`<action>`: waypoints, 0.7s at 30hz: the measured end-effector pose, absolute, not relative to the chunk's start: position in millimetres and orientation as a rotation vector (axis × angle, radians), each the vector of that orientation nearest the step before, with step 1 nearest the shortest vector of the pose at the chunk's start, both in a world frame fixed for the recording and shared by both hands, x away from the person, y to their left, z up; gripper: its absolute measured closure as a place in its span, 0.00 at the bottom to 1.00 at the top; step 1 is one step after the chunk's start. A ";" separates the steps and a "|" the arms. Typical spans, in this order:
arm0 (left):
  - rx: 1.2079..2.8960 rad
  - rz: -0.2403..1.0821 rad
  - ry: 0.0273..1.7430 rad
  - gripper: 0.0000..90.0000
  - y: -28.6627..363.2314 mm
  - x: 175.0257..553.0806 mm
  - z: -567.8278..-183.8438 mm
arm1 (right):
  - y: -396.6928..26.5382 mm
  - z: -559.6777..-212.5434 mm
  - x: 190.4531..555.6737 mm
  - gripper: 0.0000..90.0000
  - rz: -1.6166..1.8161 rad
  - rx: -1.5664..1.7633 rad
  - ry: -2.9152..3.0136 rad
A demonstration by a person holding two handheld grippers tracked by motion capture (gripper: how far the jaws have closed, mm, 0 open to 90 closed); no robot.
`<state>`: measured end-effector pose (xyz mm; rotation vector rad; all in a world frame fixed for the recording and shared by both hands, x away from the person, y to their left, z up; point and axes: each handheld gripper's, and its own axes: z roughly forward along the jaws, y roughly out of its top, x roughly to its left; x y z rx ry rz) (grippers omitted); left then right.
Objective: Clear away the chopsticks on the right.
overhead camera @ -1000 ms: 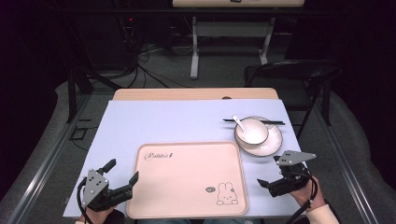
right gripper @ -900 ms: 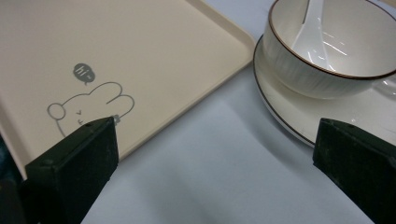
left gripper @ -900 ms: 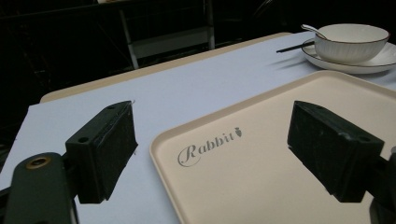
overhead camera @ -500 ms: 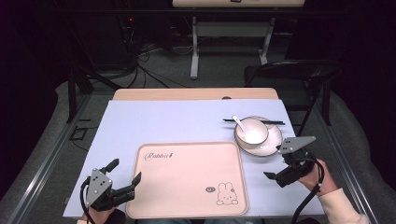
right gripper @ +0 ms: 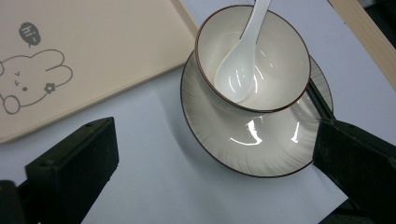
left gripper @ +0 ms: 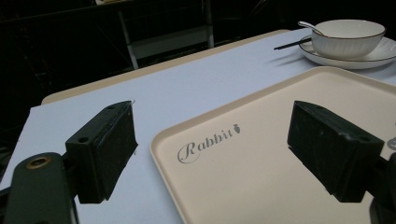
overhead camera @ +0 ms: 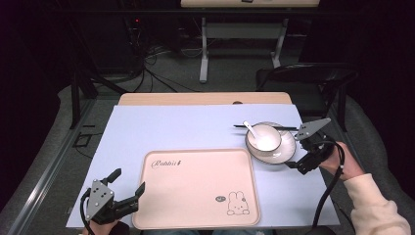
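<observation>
Dark lab, floor cables, bare desks

You've got a wooden table with a pale lilac sheet over most of the top, bare wood only along the far edge. Lying on the sheet: a beige tray with "Rabbit" lettering and a bunny print near your edge, a white plate just off its far right corner, and black chopsticks behind the plate

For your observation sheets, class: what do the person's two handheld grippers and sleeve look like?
Both the left gripper and right gripper are black, each with two blocky jaws, a grey three-cornered plate on top and a trailing black cable. The right hand emerges from a pale pink knitted sleeve.
</observation>
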<state>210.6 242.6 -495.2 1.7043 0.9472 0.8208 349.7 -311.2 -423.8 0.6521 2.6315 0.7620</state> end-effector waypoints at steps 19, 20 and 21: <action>1.715 0.811 0.926 0.17 240.5 214.2 -495.4 | -315.6 -406.4 425.4 0.00 0.608 0.482 2.705; 1.713 0.812 0.924 0.17 240.7 213.8 -495.4 | -315.7 -407.1 427.8 0.00 0.567 0.477 2.693; 1.714 0.811 0.924 0.17 241.2 213.4 -495.4 | -317.6 -410.3 435.3 0.00 0.551 0.472 2.702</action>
